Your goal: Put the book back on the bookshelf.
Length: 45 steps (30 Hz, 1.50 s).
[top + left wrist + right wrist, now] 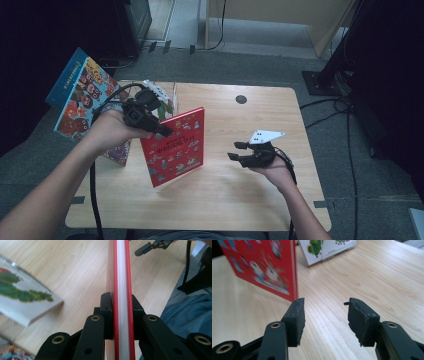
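A person's right tool [241, 151], jaws apart and empty, hovers near the worktop [240, 195] front. Left of it, the left tool [161, 129] clamps a red book [175, 147] upright above the wood.

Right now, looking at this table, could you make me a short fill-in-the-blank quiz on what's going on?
1. The left gripper has its jaws clamped on a ____ book.
2. The right gripper has its jaws open and holds ____.
3. The table top is made of ____.

Missing words: red; nothing; wood
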{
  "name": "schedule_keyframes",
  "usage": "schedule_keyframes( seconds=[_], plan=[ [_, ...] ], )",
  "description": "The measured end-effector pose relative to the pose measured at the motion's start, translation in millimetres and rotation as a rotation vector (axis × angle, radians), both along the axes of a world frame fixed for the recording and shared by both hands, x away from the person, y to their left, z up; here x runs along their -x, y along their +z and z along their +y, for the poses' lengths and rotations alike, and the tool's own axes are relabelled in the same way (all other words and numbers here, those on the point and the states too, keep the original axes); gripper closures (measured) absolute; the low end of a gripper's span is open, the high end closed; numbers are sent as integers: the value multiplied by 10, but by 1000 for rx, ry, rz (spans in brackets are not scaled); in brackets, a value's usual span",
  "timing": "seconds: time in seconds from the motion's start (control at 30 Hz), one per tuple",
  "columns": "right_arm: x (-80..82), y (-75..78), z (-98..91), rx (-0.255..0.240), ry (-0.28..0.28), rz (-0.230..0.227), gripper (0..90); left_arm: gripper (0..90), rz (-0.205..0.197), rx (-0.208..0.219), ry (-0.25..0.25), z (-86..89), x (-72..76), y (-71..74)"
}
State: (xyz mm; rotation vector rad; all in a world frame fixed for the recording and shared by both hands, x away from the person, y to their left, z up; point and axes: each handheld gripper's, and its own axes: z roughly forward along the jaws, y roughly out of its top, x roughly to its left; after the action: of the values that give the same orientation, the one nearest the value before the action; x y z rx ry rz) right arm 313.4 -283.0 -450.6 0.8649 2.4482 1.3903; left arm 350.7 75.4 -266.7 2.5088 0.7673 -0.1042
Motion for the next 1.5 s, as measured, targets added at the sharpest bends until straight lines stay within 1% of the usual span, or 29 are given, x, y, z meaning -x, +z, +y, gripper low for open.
schedule_keyframes(
  seconds=[0.07,0.17,0.23,0.3,0.4,0.43,0.53,0.6,0.67,0.7,0.77,0.83,0.87,0.9,0.97,1.13,1.27,1.3,1.37,1.5],
  plan=[
    [-27,-52,19,36,-6,21,467,801,12,11,30,98,10,6],
    [-72,-118,36,56,-13,45,456,800,20,21,57,231,37,13],
    [-99,-152,41,64,-20,49,449,800,22,19,78,313,54,16],
    [-126,-190,43,62,-26,50,441,800,27,22,99,397,74,23],
    [-164,-243,50,76,-37,54,439,800,34,34,137,527,100,31],
    [-176,-258,53,84,-36,47,439,800,36,36,150,570,108,35],
    [-203,-303,71,90,-38,46,439,800,36,45,191,693,128,33],
    [-217,-336,84,94,-34,46,439,799,38,44,215,768,137,27],
    [-220,-373,101,101,-26,41,439,799,38,55,239,843,144,15],
    [-221,-390,110,106,-19,40,439,797,38,58,242,880,149,9],
    [-224,-422,130,108,-13,41,439,798,47,68,266,960,153,0],
    [-232,-449,143,107,-6,41,439,799,52,78,292,1044,149,-7],
    [-236,-464,154,107,-7,50,439,799,53,79,305,1081,147,-9],
    [-243,-476,162,106,-5,49,439,799,53,84,326,1112,146,-12],
    [-255,-497,179,108,0,50,438,799,50,76,354,1173,139,-14],
    [-252,-525,204,119,7,53,438,799,48,77,444,1330,109,-30],
    [-253,-535,198,122,6,58,438,799,50,68,507,1425,66,-53],
    [-253,-536,197,121,6,59,438,799,51,69,529,1445,53,-59],
    [-250,-537,197,122,3,61,439,799,52,67,554,1484,23,-69],
    [-249,-547,206,131,6,59,439,799,57,82,604,1538,-65,-75]
  ],
)
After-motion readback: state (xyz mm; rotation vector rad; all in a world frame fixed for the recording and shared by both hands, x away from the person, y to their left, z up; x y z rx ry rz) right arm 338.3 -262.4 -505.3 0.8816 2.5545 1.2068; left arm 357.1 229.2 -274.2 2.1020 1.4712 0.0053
